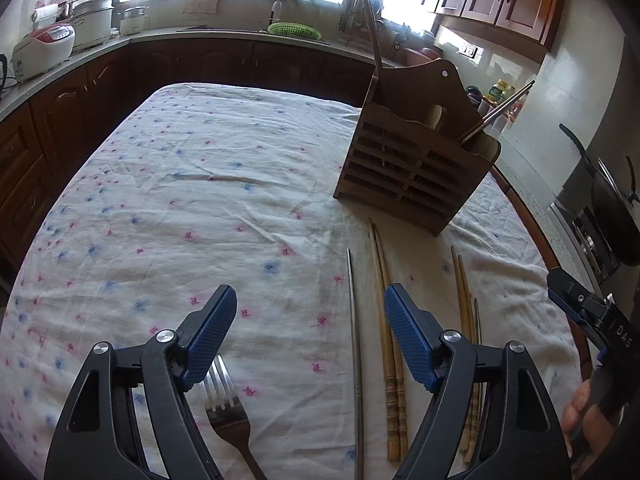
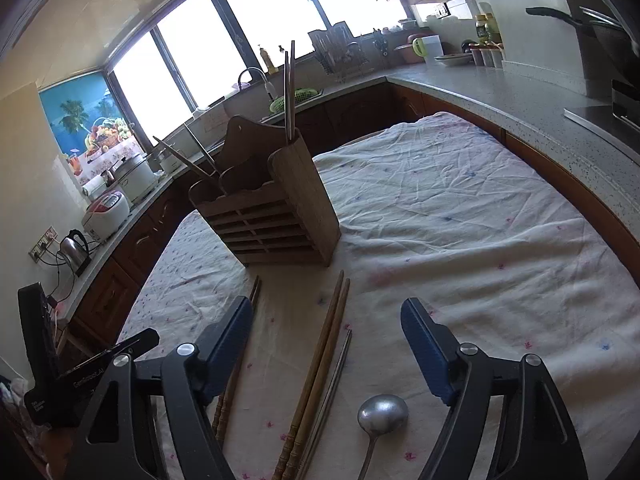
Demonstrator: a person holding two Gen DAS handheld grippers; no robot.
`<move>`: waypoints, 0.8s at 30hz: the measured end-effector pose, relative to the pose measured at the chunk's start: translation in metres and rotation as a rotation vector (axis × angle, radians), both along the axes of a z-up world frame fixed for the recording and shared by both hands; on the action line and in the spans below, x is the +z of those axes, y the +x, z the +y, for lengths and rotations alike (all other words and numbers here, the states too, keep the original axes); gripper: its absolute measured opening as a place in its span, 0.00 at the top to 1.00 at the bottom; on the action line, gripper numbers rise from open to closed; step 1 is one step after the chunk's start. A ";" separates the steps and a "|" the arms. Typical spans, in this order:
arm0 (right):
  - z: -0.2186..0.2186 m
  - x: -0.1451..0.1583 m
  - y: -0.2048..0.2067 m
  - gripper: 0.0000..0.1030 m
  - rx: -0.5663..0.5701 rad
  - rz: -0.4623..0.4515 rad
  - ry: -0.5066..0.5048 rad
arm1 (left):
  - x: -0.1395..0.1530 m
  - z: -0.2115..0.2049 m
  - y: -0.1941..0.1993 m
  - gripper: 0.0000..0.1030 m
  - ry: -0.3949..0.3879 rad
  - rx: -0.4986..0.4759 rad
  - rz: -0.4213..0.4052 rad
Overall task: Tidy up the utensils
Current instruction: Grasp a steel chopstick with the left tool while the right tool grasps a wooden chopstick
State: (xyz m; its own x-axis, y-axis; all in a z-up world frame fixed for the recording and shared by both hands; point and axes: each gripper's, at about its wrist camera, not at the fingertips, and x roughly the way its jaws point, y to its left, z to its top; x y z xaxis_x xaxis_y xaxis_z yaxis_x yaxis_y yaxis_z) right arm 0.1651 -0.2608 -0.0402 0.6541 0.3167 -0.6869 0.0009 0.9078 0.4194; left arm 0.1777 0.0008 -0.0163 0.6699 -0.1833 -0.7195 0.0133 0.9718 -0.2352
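A wooden utensil holder (image 1: 416, 168) stands on the cloth-covered table (image 1: 200, 184), with chopsticks and a long handle standing in it; it also shows in the right wrist view (image 2: 272, 216). In the left wrist view my left gripper (image 1: 308, 300) is open above the cloth. A fork (image 1: 226, 408) lies under its left finger, a metal chopstick (image 1: 354, 344) between the fingers, and a wooden chopstick pair (image 1: 386, 328) by the right finger. My right gripper (image 2: 326, 312) is open over a wooden chopstick pair (image 2: 320, 364), metal chopsticks (image 2: 334, 384) and a metal spoon (image 2: 382, 408).
A second wooden chopstick pair (image 1: 464, 296) lies further right. Another pair (image 2: 240, 360) lies under the right gripper's left finger. Kitchen counters (image 2: 520, 100) with a rice cooker (image 1: 42, 50), kettle (image 2: 76, 250), sink and dish rack surround the table. A black pan (image 1: 612, 208) sits right.
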 end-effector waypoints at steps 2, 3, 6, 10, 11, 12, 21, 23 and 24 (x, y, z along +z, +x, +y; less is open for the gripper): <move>0.004 -0.004 0.006 0.42 0.017 0.016 0.003 | -0.002 -0.005 0.006 0.37 -0.007 -0.022 0.013; 0.007 -0.006 0.010 0.46 0.026 0.024 0.005 | -0.003 -0.008 0.009 0.43 -0.004 -0.033 0.020; 0.016 -0.014 0.022 0.60 0.053 0.055 0.006 | -0.009 -0.019 0.020 0.54 0.013 -0.066 0.041; 0.029 -0.030 0.042 0.71 0.089 0.103 -0.005 | -0.020 -0.031 0.034 0.63 0.032 -0.101 0.079; 0.031 -0.034 0.047 0.72 0.094 0.116 -0.013 | -0.023 -0.034 0.037 0.65 0.040 -0.107 0.086; 0.033 -0.038 0.052 0.74 0.097 0.127 -0.016 | -0.025 -0.036 0.041 0.66 0.049 -0.110 0.092; 0.040 -0.069 0.082 0.80 0.097 0.214 -0.069 | -0.039 -0.042 0.064 0.73 0.062 -0.147 0.138; 0.039 -0.075 0.084 0.81 0.091 0.228 -0.075 | -0.044 -0.045 0.067 0.74 0.068 -0.159 0.153; 0.039 -0.075 0.085 0.83 0.091 0.224 -0.078 | -0.044 -0.047 0.067 0.74 0.081 -0.164 0.141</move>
